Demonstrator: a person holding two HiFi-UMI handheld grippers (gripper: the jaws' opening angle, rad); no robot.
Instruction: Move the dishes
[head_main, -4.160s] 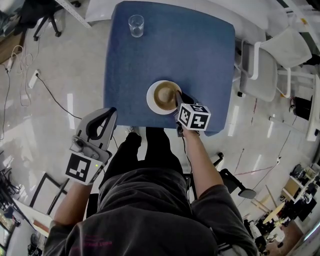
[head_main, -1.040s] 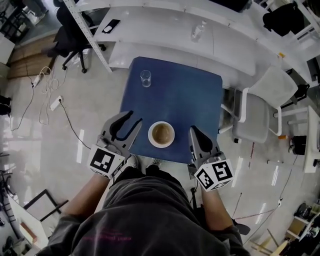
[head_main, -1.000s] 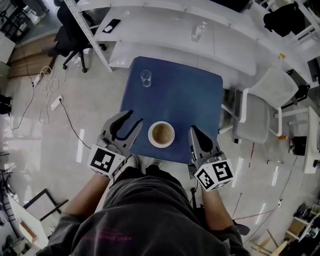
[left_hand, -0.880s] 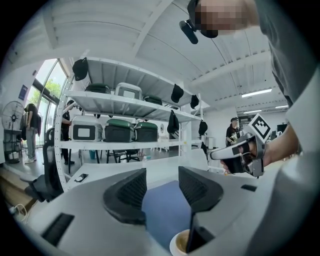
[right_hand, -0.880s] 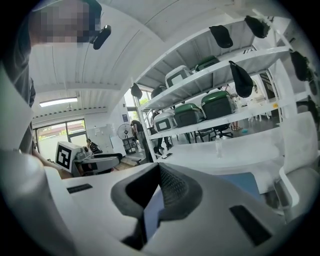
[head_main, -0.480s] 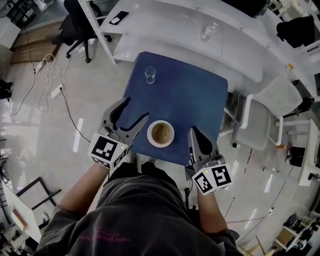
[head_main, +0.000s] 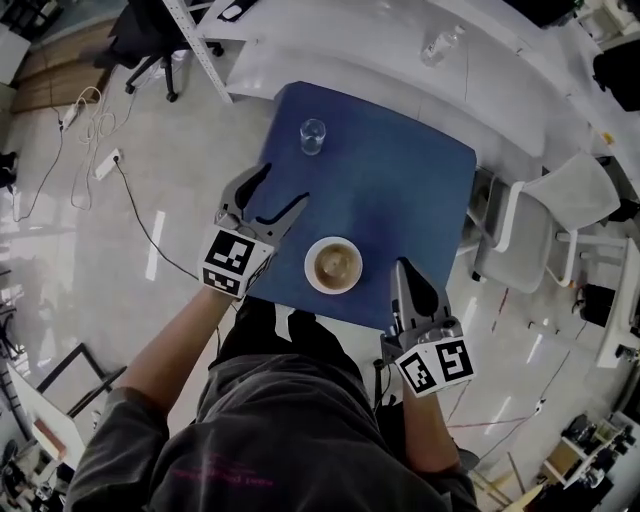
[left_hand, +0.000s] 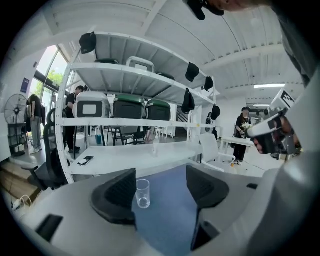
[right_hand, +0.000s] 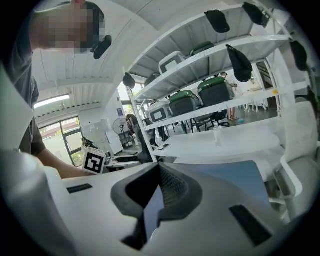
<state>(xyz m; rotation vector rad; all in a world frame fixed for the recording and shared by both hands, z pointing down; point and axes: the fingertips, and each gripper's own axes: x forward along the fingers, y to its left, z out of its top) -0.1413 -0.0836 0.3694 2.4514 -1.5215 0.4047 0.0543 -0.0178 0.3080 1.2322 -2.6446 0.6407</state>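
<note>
Head view: left tongs (head_main: 284, 186), jaws just opened wide and empty, face the glass (head_main: 312, 136) at the bench's (head_main: 400, 180) far corner; right tongs (head_main: 403, 268) sit closed, empty, beside the plated bowl (head_main: 334, 265). Best straddle the glass low before squeezing.

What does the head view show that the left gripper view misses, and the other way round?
Only the head view: the brown bowl on its white plate, near the table's front edge. Only the left gripper view: the shelves with storage bins, and a person standing far off. Both: the blue table, the clear glass towards its far side, and the left gripper, whose jaws have just been opening and stand wide apart with nothing between them.
</note>
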